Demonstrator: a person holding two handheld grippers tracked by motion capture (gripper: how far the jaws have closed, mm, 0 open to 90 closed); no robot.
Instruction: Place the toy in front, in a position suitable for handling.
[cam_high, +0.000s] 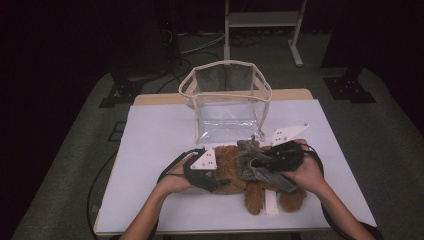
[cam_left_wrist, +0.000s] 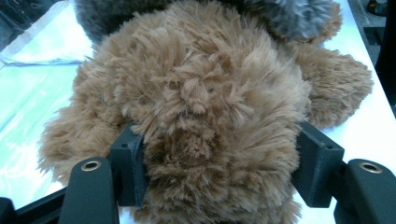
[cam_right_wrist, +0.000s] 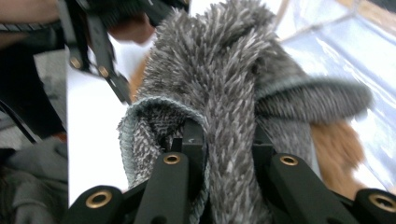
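A brown plush bear (cam_high: 231, 176) lies on the white table (cam_high: 155, 140) near its front edge. A grey fuzzy cloth (cam_high: 249, 150) is draped over the bear's body. My left gripper (cam_high: 220, 183) comes from the left, and its pads (cam_left_wrist: 130, 163) press into the fur of the bear's head (cam_left_wrist: 205, 84) on both sides. My right gripper (cam_high: 256, 162) comes from the right and is shut on a fold of the grey cloth (cam_right_wrist: 219, 60), lifting it off the brown fur (cam_right_wrist: 337, 144).
A clear plastic bag with a beige rim (cam_high: 227, 100) stands open at the back middle of the table, just behind the bear. A small white strip (cam_high: 270, 202) lies between the bear's legs. Dark floor surrounds the table.
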